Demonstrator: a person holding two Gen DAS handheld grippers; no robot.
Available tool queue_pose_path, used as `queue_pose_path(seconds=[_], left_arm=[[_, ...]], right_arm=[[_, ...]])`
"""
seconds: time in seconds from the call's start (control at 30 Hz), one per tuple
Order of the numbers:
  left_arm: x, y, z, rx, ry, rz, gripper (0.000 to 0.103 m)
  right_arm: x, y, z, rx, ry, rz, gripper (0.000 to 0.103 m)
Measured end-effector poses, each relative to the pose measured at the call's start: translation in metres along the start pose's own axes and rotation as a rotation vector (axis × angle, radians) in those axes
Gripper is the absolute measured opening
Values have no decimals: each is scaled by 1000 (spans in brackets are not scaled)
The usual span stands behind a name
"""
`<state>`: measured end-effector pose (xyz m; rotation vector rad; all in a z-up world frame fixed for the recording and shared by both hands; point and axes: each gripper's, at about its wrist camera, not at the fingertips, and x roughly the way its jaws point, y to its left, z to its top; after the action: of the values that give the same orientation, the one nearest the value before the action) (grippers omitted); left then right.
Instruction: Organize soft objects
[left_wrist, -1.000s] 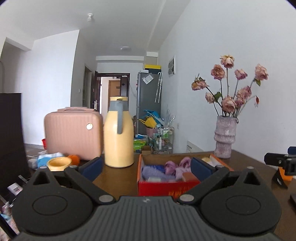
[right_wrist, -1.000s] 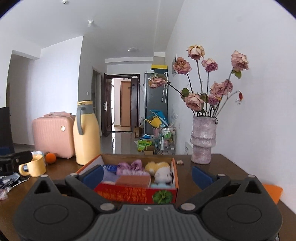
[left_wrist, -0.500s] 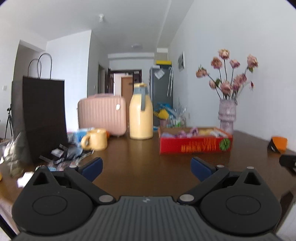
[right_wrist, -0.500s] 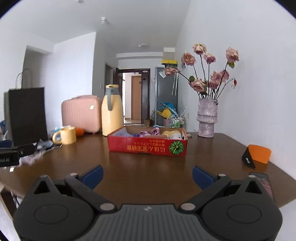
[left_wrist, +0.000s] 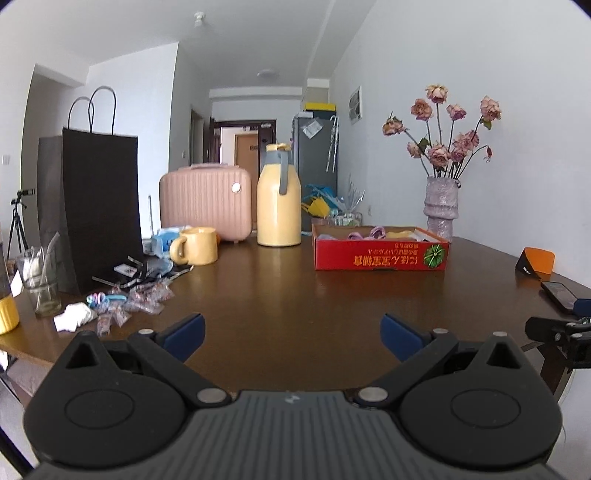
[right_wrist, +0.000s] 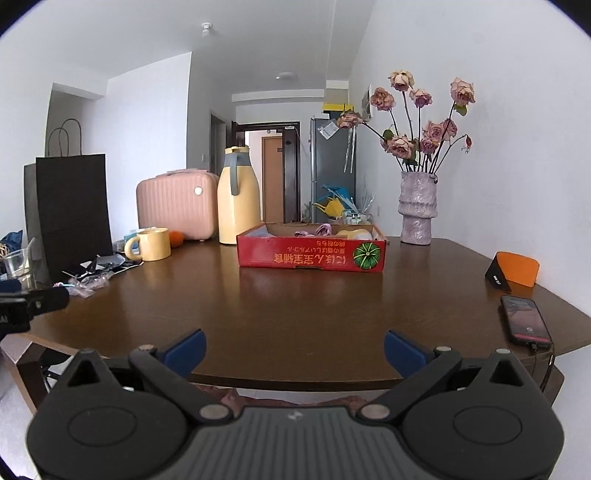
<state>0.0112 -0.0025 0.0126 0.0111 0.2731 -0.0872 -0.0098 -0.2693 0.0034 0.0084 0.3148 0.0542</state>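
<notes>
Both the left gripper (left_wrist: 291, 332) and right gripper (right_wrist: 293, 349) are held spread and empty at the table (right_wrist: 295, 314) near edge; bare wood is seen up to the red box (right_wrist: 311, 254).

Home: fridge (left_wrist: 316, 166), flower vase (left_wrist: 441, 206)

**Clutter on the brown table**

A brown table (right_wrist: 295, 310) carries a yellow thermos jug (right_wrist: 238, 197) at the far side, with a pink case (right_wrist: 175, 206) just left of it. A yellow mug (right_wrist: 149, 244) stands nearer, an orange fruit (right_wrist: 176, 238) beside it. A black paper bag (right_wrist: 72, 210) stands upright at the far left. Far right, a textured vase (right_wrist: 417, 210) holds dried roses (right_wrist: 417, 122). A phone (right_wrist: 524, 325) lies near the right edge, an orange-and-black object (right_wrist: 515, 273) behind it.
</notes>
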Motion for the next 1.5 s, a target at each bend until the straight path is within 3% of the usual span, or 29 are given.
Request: queue_pose_path(seconds=[1.5], left_arm=[[1,-2,-1,20,1,2,103]], right_arm=[[4,-6,3,25,-7,8,103]])
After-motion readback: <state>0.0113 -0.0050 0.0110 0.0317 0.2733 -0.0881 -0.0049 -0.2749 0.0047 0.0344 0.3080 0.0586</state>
